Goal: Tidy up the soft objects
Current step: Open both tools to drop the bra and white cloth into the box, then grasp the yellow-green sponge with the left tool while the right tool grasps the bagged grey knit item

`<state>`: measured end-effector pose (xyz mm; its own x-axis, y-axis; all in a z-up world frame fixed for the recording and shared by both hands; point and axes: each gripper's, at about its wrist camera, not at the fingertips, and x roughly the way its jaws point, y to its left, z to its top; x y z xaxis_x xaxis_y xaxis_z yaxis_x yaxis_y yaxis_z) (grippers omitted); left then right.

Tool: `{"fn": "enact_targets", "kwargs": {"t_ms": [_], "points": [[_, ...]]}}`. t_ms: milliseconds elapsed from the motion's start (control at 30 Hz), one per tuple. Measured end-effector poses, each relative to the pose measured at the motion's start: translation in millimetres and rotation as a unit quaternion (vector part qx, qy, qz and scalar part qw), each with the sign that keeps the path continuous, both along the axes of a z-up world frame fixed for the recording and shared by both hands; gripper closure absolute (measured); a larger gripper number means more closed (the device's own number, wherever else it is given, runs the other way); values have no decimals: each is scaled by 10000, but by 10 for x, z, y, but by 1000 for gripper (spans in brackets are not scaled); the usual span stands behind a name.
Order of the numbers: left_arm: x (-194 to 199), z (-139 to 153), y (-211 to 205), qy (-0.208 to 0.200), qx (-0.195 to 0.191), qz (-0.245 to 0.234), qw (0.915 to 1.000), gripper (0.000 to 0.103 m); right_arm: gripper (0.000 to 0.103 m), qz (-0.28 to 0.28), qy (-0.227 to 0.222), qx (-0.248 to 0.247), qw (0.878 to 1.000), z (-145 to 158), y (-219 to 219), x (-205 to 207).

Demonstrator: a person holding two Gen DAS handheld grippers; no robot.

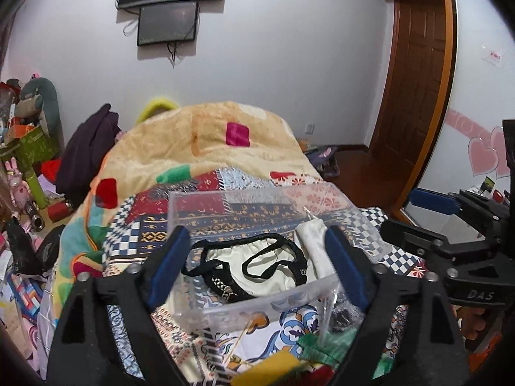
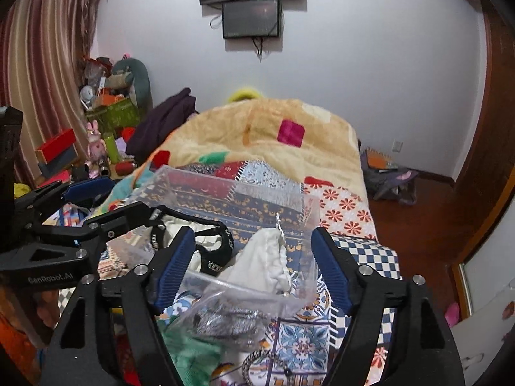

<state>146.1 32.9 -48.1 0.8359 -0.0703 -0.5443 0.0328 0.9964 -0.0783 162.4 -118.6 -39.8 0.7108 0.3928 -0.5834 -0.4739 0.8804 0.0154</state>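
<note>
A clear plastic box (image 1: 267, 304) stands on the patterned bed cover. Inside it lie cream underwear with black trim (image 1: 257, 268) and a white cloth piece (image 1: 317, 246) on the right. My left gripper (image 1: 257, 267) is open, its blue pads on either side of the box's near end. My right gripper (image 2: 252, 267) is open over the box's right part, with the white cloth (image 2: 264, 267) and underwear (image 2: 209, 247) between and beyond its fingers. The left gripper also shows in the right wrist view (image 2: 83, 206). A grey patterned fabric (image 2: 225, 321) and a green cloth (image 2: 190, 353) lie nearer.
A yellow blanket (image 1: 206, 141) is heaped at the bed's far end. Toys and boxes (image 1: 29, 148) clutter the left floor. A wooden door (image 1: 415, 74) stands at the right. Two screens (image 1: 167, 22) hang on the wall. Bags (image 2: 389, 177) lie on the floor.
</note>
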Motion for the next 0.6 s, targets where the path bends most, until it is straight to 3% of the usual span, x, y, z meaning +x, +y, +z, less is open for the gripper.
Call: {"fn": "enact_targets", "kwargs": {"t_ms": [100,233,467,600], "points": [[-160,43,-16,-128,105,49,9999,2,20,-27,-54,77,10000,-4,-46,-111],[-312,-29,-51,-34,182,-59,9998,1,20,-64,41,2,10000,-116,-53,-187],[-485,-406,-94,363,243,-99,9990,1,20,-117,633,-20,9979,-507,-99,-146],[-484,-692,-29,754,24,-68,9971,1,20,-107,901,-24,9959,-668,-89,-131]]}}
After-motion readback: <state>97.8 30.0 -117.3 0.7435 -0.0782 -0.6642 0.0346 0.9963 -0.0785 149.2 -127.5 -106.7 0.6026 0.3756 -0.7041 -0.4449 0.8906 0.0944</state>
